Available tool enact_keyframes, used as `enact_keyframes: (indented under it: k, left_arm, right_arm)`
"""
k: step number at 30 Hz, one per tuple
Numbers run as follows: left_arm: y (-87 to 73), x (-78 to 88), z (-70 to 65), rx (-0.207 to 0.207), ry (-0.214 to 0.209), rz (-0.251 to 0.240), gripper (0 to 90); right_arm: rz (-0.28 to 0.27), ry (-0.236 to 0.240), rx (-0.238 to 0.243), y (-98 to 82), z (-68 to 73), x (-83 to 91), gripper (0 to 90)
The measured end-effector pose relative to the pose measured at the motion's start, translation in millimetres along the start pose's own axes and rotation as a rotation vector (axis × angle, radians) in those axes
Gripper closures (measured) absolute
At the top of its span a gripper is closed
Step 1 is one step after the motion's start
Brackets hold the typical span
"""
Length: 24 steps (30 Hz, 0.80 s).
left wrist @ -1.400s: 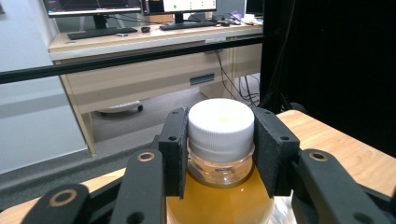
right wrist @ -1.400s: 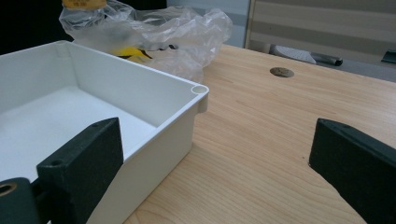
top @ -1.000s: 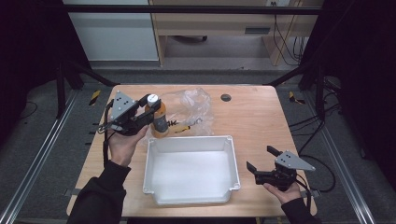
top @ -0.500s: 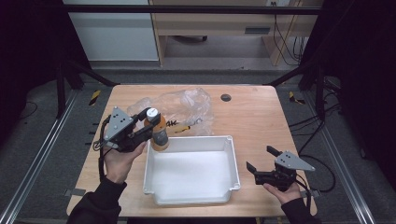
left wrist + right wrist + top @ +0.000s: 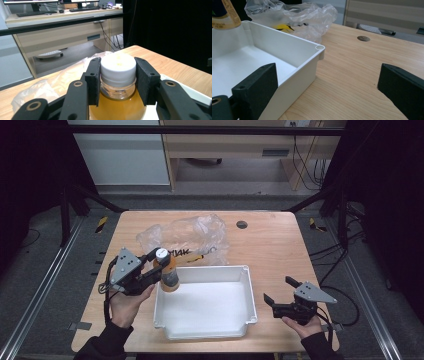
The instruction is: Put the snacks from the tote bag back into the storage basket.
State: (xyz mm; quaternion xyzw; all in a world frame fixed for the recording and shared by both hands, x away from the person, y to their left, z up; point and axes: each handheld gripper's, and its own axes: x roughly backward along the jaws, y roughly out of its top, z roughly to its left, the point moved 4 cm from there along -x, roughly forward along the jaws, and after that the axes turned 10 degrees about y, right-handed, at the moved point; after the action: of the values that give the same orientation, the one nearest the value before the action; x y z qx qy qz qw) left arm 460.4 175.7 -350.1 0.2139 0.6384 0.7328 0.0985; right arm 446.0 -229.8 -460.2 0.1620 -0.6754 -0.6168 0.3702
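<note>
My left gripper (image 5: pixel 156 265) is shut on the neck of a small bottle (image 5: pixel 167 271) of amber liquid with a white cap (image 5: pixel 118 65). It holds the bottle upright over the near-left corner of the white tray (image 5: pixel 247 287). In the left gripper view both black pads press against the cap's sides. My right gripper (image 5: pixel 281 291) stands open, low over the table to the right of the tray, with nothing between its jaws. In the right gripper view the tray's corner (image 5: pixel 320 48) lies between the jaws, and the bottle's label (image 5: pixel 229 13) shows at the top left.
A crumpled clear plastic bag (image 5: pixel 189 235) with something yellow inside lies behind the tray. A round dark hole (image 5: pixel 242 224) sits in the wooden table (image 5: pixel 280 250) at the back right. Beyond the table stand a desk and trailing cables.
My left gripper has carried the bottle nearer and to the right, from beside the bag to above the tray's left edge. The right gripper has stayed put.
</note>
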Motion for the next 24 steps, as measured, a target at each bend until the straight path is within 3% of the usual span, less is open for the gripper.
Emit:
enact_keyframes:
  k: [10, 24]
  left_arm:
    - [-16.5, 3.4, -11.7, -0.024, -0.027, 0.012, 58.9]
    - [-38.7, 7.1, -18.4, -0.011, -0.055, 0.045, 58.9]
  right_arm:
    - [0.0, 0.0, 0.001, 0.0, 0.2, 0.0, 3.1]
    - [0.0, 0.004, 0.0, 0.1, 0.7, 0.3, 3.1]
